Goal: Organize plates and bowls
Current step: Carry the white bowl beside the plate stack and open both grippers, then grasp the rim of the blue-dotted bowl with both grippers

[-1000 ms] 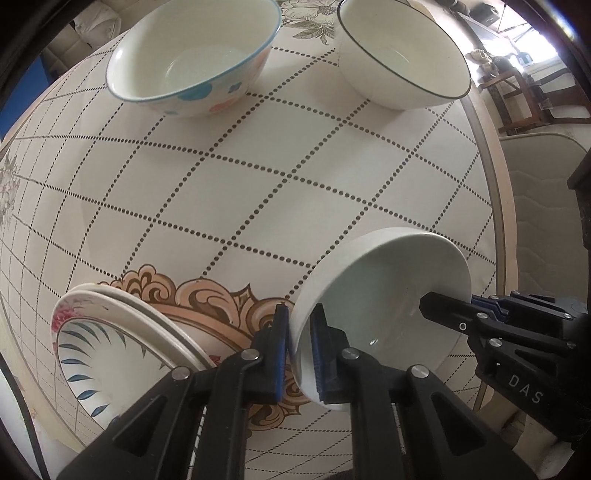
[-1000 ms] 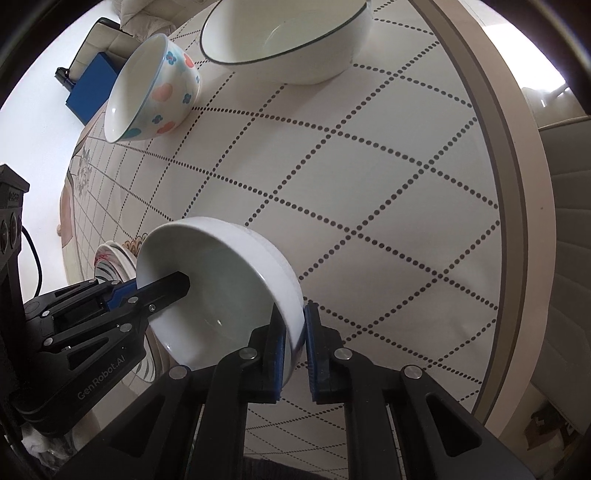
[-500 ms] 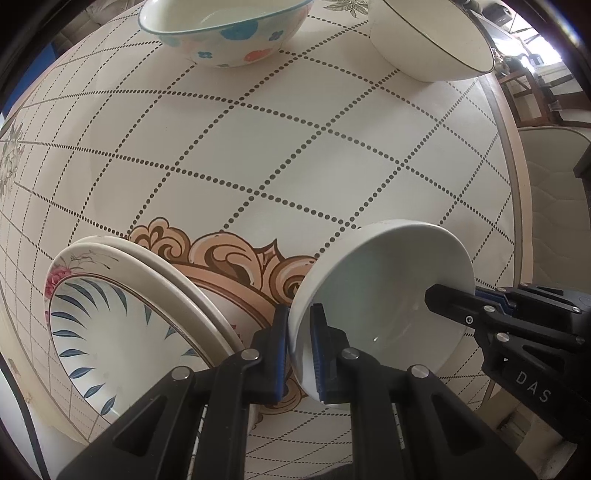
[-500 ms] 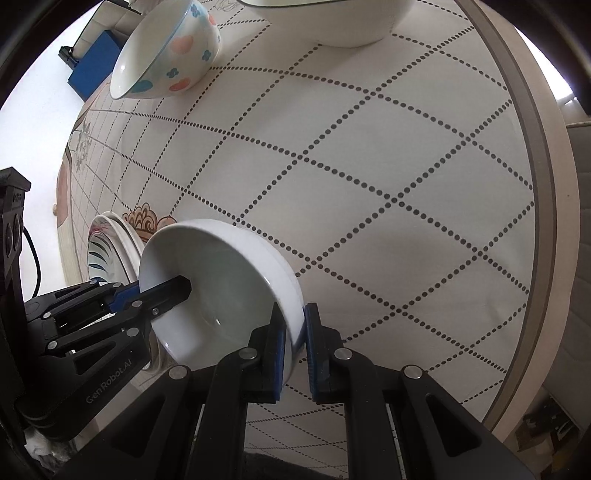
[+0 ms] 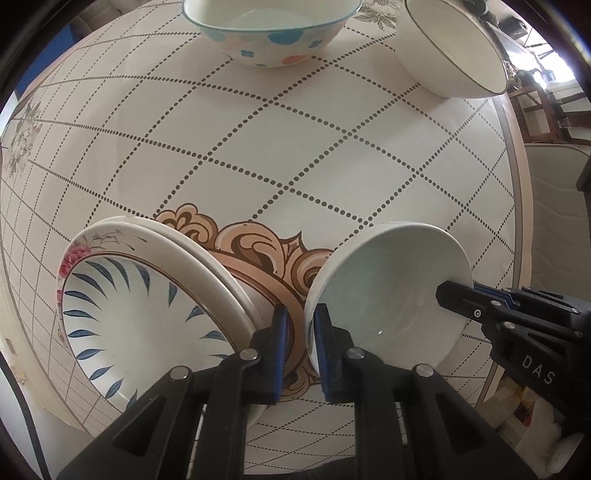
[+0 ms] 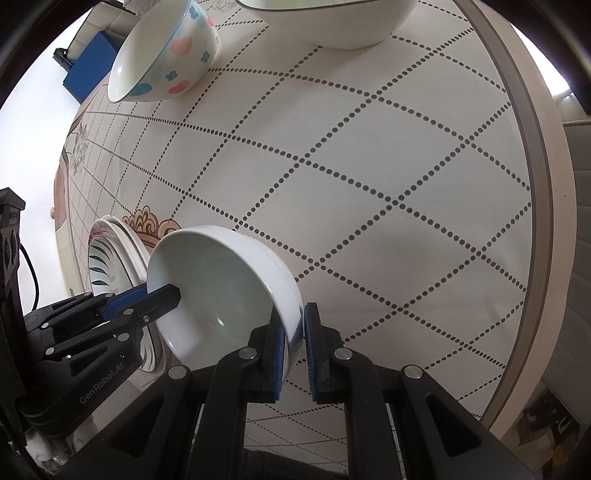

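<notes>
Now the left gripper [image 5: 299, 350] is opening its jaws off the plain white ceramic bowl [image 5: 388, 295] at five o'clock, leaving the right gripper [image 6: 293, 343] clamping its rim alone beside the stacked leaf-patterned plates [image 5: 147, 314].

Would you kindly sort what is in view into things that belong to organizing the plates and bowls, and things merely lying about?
Belongs to the job:
- plain white bowl
- stacked plates
- flowered bowl
- dark-rimmed bowl

Just lying about:
- blue box
- wooden chair
- black cable
</notes>
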